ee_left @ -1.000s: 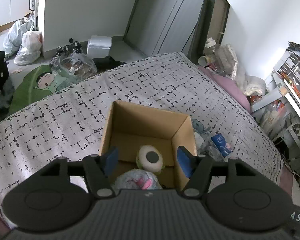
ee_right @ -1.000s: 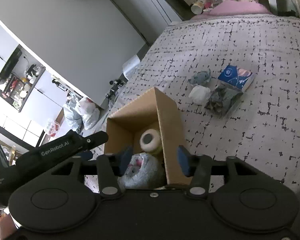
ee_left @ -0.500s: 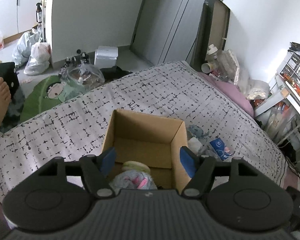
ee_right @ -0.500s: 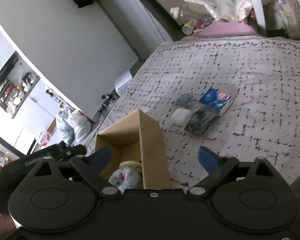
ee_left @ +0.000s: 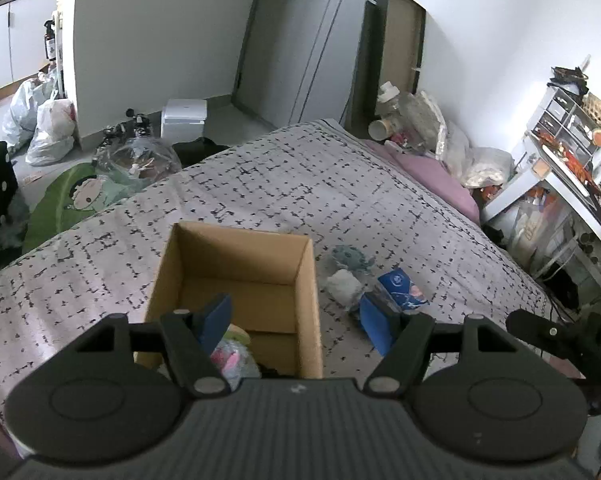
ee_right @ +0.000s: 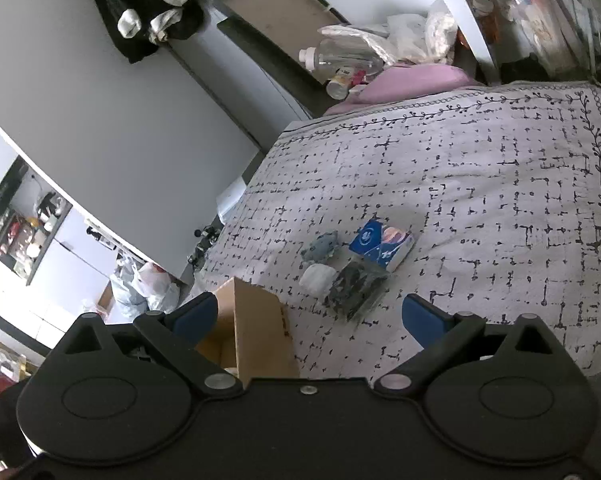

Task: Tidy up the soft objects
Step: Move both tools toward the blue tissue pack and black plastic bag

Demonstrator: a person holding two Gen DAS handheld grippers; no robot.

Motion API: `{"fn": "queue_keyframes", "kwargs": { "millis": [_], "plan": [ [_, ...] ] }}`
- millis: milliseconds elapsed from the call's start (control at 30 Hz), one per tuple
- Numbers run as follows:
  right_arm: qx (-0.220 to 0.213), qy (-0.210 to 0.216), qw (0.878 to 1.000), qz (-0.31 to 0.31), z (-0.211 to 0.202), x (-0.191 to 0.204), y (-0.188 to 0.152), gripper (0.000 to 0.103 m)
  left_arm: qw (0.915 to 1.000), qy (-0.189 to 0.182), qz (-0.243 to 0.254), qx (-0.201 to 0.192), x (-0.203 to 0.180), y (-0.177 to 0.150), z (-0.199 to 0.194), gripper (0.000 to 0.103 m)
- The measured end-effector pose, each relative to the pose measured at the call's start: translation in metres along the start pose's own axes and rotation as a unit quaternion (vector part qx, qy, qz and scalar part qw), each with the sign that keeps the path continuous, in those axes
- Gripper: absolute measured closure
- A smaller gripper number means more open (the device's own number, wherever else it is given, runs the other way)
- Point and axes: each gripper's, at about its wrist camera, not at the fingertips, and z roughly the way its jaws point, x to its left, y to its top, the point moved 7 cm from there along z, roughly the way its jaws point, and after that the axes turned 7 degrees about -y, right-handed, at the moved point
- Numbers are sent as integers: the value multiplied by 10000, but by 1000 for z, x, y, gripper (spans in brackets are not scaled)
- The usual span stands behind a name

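Note:
An open cardboard box [ee_left: 236, 264] stands on the bed; it also shows in the right wrist view [ee_right: 256, 332]. Inside it lie a grey-pink plush [ee_left: 232, 362] and a pale roll, partly hidden by my fingers. To the box's right lie a grey-blue plush [ee_left: 350, 257], a white soft ball [ee_left: 342, 282], a dark packet in clear wrap [ee_right: 354, 290] and a blue tissue pack [ee_left: 402, 290]. My left gripper [ee_left: 296, 322] is open and empty above the box's near edge. My right gripper [ee_right: 308, 318] is open wide and empty, above the bed short of the loose items.
The bed has a grey patterned cover [ee_left: 320, 184] with a pink pillow [ee_left: 432, 176] at its far right. Bags and clutter [ee_left: 48, 128] sit on the floor to the left. A white shelf [ee_left: 572, 168] with items stands on the right.
Both grippers have pulled back and up from the box. The right gripper has opened wide and swung right toward the loose items. The roll and plush stay in the box.

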Motion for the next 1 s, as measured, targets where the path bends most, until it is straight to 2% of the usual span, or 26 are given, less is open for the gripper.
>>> {"fn": "queue_keyframes", "kwargs": {
  "millis": [333, 500, 600, 867, 1000],
  "plan": [
    [8, 66, 9996, 286, 17, -30, 14, 4, 9999, -8, 53, 96, -29, -2, 21, 34],
    [22, 328, 9960, 826, 38, -46, 14, 4, 10000, -30, -28, 78, -42, -4, 39, 34],
    [215, 431, 9937, 1012, 57, -49, 14, 4, 9998, -87, -167, 103, -48, -6, 53, 34],
    [189, 329, 9904, 1332, 78, -66, 22, 4, 9990, -110, -292, 311, -62, -12, 85, 37],
    [290, 326, 9870, 1547, 91, -75, 23, 10, 9989, -100, -287, 348, -69, -12, 98, 37]
  ]
}}
